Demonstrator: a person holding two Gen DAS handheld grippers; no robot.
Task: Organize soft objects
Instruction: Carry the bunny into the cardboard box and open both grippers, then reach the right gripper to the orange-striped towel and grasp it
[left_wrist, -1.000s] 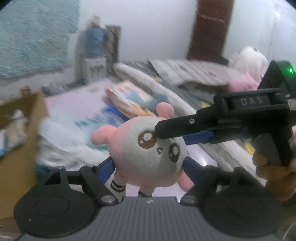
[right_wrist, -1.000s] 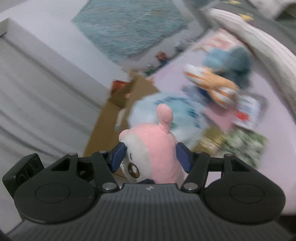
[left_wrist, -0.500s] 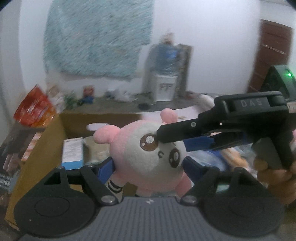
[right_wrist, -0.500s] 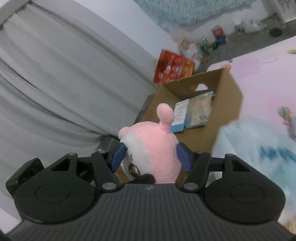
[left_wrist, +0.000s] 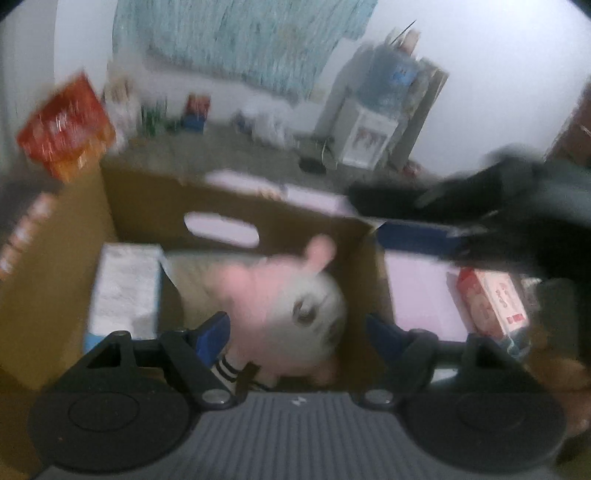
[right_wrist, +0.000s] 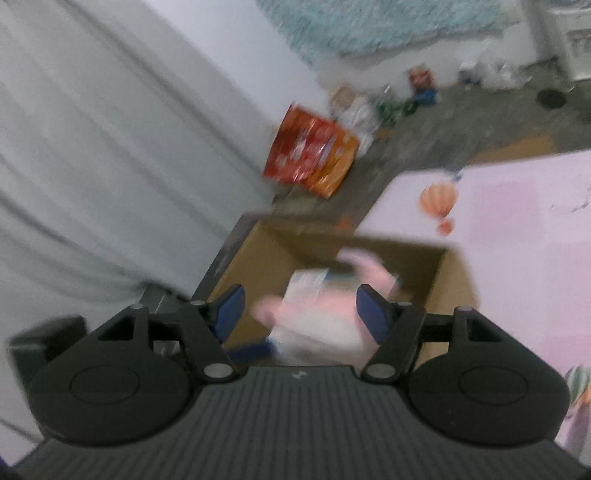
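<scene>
A: Where is the plush (left_wrist: 284, 306)?

B: In the box (left_wrist: 147, 210), blurred. In the left wrist view it lies ahead of the left gripper (left_wrist: 297, 332), between the two blue pads (left_wrist: 212, 330) and a little beyond them, pink head up, one eye showing, a striped leg down near the left pad.

A: Is the left gripper pinching it?

B: No. Its jaws are spread wide. The right pad stands apart from the plush; the left pad is just beside it, and I cannot tell whether they touch.

A: And the right gripper (right_wrist: 301, 314)?

B: Jaws spread as well, nothing between them. In the right wrist view the plush (right_wrist: 317, 314) is a pink and white smear past the pads, down inside the box (right_wrist: 454, 284).

A: What else is in the box?

B: A white pack (left_wrist: 125, 291), ahead and to the left of the left jaws, beside the plush.

A: Outside it?

B: A red pack (left_wrist: 491, 299) on the pink sheet (left_wrist: 417, 291), ahead and to the right of the left jaws. A red bag (right_wrist: 310, 151) sits far ahead of the right jaws, beyond the box, by the curtain (right_wrist: 110, 147).
</scene>
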